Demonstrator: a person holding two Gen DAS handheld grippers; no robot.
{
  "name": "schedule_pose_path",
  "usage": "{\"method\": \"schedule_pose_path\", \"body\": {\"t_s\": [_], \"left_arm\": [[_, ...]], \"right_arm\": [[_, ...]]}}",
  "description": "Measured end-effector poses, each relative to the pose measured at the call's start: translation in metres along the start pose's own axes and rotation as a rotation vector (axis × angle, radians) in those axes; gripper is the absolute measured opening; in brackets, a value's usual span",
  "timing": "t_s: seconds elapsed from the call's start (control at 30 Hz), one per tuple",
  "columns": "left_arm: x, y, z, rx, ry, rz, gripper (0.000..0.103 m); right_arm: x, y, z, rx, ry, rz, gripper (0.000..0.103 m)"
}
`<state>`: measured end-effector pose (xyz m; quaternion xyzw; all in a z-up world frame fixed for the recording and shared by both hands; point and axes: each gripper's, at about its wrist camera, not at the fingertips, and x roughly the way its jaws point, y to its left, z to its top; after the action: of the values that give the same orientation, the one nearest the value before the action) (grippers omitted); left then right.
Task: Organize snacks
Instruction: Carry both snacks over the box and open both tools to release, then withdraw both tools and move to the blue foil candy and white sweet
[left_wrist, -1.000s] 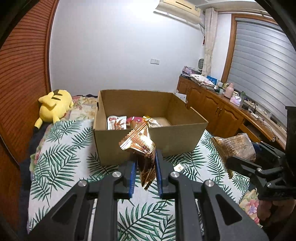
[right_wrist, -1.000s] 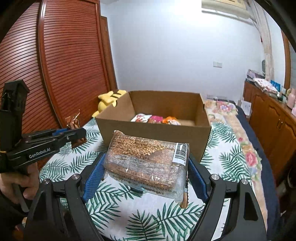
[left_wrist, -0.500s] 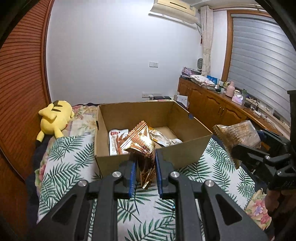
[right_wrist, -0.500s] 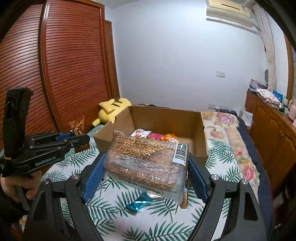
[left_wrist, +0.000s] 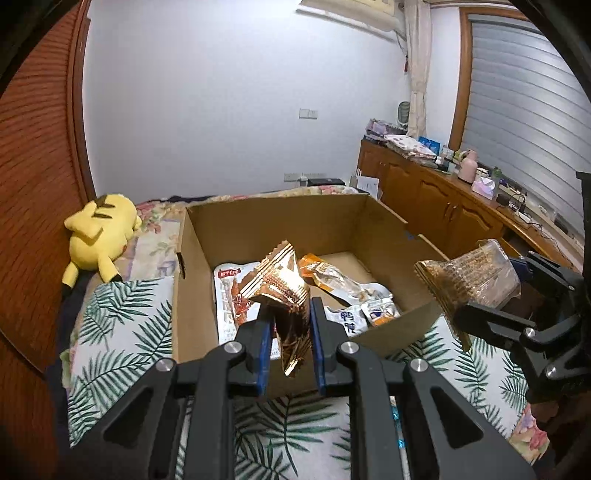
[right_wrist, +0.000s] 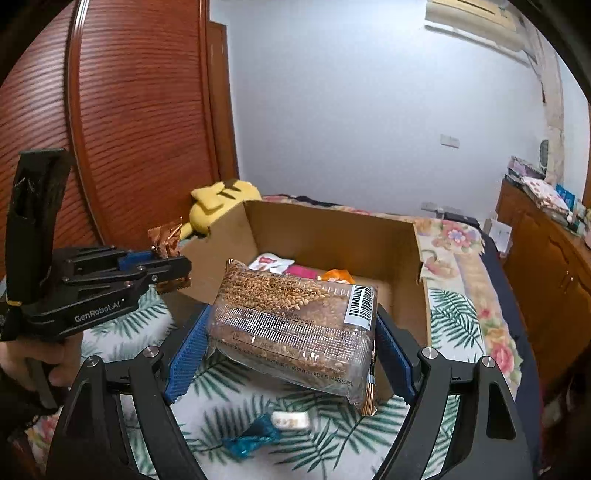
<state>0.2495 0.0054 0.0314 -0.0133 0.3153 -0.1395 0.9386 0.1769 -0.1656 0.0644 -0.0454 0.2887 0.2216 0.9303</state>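
An open cardboard box (left_wrist: 192, 280) (right_wrist: 332, 236) sits on a bed with a palm-leaf cover and holds several snack packs (left_wrist: 343, 291). My left gripper (left_wrist: 290, 325) is shut on a shiny copper foil snack packet (left_wrist: 284, 291), held over the box's near wall. In the right wrist view that left gripper (right_wrist: 173, 267) and its copper packet (right_wrist: 166, 238) hover at the box's left corner. My right gripper (right_wrist: 291, 332) is shut on a clear pack of sesame-grain bars (right_wrist: 295, 325) in front of the box, also seen as the pack (left_wrist: 469, 280) at the right.
A yellow plush toy (left_wrist: 98, 236) lies left of the box by a wooden sliding door. A small blue wrapper (right_wrist: 247, 441) and a white candy (right_wrist: 290, 420) lie on the cover below my right gripper. Wooden cabinets (left_wrist: 443, 206) line the right wall.
Both grippers have moved toward the box with their packs. The box looks nearer and its inside shows more. The blue wrapper and white candy have come into the right wrist view.
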Motion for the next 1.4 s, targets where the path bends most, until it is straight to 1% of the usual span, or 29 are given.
{"method": "schedule_pose_path", "body": {"t_s": [0.07,0.17,0.3,0.4,0.5,0.6,0.93,1.1,1.2,1.3,1.4], "left_arm": [[0.017,0.007,0.001,-0.025,0.020,-0.015,0.016],[0.034,0.012,0.001,-0.038,0.033,-0.013,0.016],[0.049,0.018,0.001,-0.032,0.043,-0.004,0.016],[0.058,0.022,0.001,-0.038,0.050,-0.003,0.016],[0.066,0.025,-0.002,-0.042,0.056,0.000,0.017],[0.068,0.019,-0.005,-0.010,0.039,0.016,0.017],[0.070,0.019,-0.005,-0.009,0.033,-0.001,0.018],[0.070,0.019,-0.005,-0.010,0.032,0.000,0.018],[0.070,0.017,-0.005,-0.001,0.031,-0.012,0.027],[0.070,0.016,-0.004,0.004,0.027,-0.001,0.031],[0.069,0.016,-0.004,0.006,0.025,0.005,0.032]], "right_arm": [[0.012,-0.001,0.002,-0.018,0.009,-0.016,0.085],[0.030,-0.007,0.003,-0.020,0.028,-0.017,0.085],[0.050,-0.013,0.005,-0.014,0.045,-0.013,0.085],[0.062,-0.017,0.005,-0.025,0.053,-0.026,0.085],[0.072,-0.023,0.004,-0.008,0.059,-0.017,0.085],[0.082,-0.029,0.004,0.018,0.070,-0.014,0.085],[0.098,-0.039,0.000,0.076,0.093,0.019,0.085],[0.104,-0.044,0.002,0.106,0.110,0.035,0.089],[0.105,-0.042,0.002,0.099,0.105,0.029,0.090],[0.106,-0.041,0.002,0.099,0.106,0.026,0.091],[0.105,-0.040,0.002,0.099,0.109,0.026,0.091]]}}
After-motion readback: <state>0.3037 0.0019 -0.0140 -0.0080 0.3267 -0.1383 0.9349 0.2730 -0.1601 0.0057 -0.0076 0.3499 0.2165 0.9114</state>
